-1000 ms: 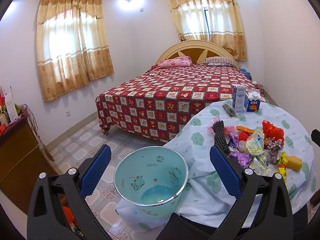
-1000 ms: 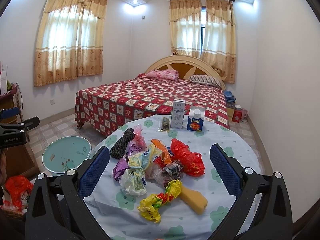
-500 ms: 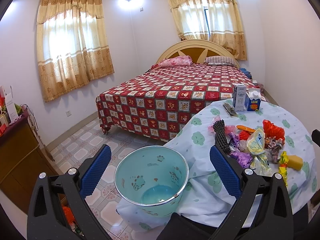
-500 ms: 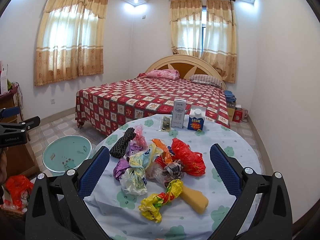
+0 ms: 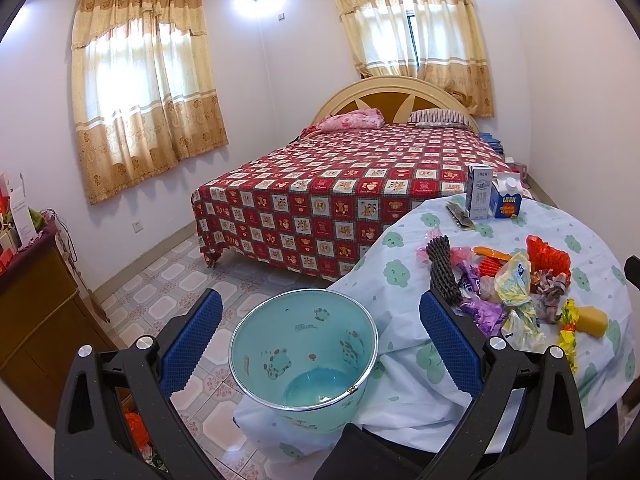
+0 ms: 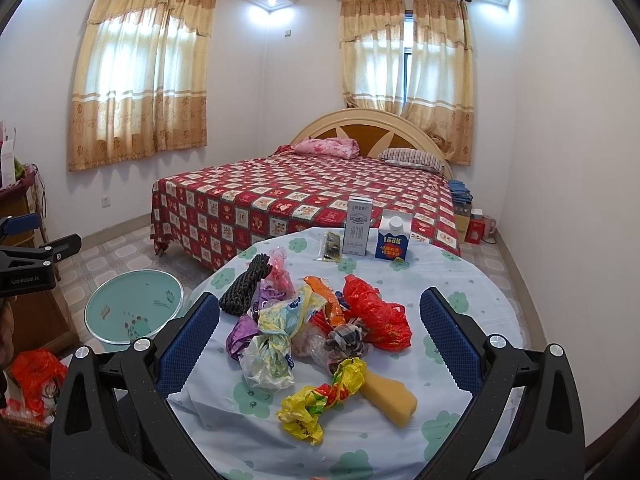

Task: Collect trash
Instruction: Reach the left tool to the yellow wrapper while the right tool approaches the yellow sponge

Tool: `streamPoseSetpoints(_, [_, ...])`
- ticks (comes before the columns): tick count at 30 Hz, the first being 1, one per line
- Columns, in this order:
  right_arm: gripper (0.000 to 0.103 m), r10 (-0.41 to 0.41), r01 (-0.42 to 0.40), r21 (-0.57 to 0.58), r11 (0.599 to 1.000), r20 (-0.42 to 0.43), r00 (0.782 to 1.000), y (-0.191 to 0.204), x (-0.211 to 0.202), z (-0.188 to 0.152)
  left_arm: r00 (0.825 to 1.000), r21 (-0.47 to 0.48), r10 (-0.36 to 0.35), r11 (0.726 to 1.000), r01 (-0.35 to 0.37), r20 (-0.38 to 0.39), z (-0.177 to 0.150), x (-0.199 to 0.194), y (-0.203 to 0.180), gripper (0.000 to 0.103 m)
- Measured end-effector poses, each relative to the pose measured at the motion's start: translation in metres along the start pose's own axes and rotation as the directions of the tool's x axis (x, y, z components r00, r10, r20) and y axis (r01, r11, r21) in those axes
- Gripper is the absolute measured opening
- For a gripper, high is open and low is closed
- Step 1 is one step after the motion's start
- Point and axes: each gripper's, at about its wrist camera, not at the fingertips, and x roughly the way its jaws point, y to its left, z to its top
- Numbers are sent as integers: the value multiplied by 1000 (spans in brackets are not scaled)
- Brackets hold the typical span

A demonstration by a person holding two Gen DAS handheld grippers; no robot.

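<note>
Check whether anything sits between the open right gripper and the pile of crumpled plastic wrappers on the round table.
Nothing visible does. The right gripper is open and empty, aimed at the pile of crumpled plastic wrappers, with only bare cloud-print tablecloth around it.

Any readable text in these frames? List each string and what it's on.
"LOOK": blue carton on the table.
"GenRobot.AI": left gripper body, seen from the right wrist.
Tall white carton: print too blurred to read.
Teal bin: small inside print unreadable.
</note>
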Motion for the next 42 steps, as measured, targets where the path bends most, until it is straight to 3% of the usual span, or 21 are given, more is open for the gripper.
streamPoseSetpoints(10, [99,-21,21,0,1000,-9,1000,1,16,-22,1000,7,-8,1000,8,-13,-10,1,9,97])
streamPoseSetpoints(15, [99,-102,102,31,994,-27,994,-34,27,-27,998,12,-8,1000,9,-68,-21,28,-7,97])
streamPoseSetpoints(21, [99,-212,225,94,970,-132,968,-86,57,-68,989,37,-22,999,27,-145,-50,66,-35,97])
streamPoseSetpoints(26, [97,-236,261,113,959,-194,952,-106,72,-95,986,80,-25,996,38,-163,-63,83,-65,97])
streamPoseSetpoints(31, [86,-198,232,134,964,-229,953,-111,85,-105,978,99,-33,994,55,-206,-74,96,-82,97])
streamPoseSetpoints(38, [85,-89,133,158,978,-261,961,-105,96,-116,973,115,-36,991,64,-230,-78,100,-90,97])
streamPoseSetpoints(42, [77,-15,62,165,984,-271,963,-99,99,-116,973,123,-50,989,79,-227,-77,96,-95,97])
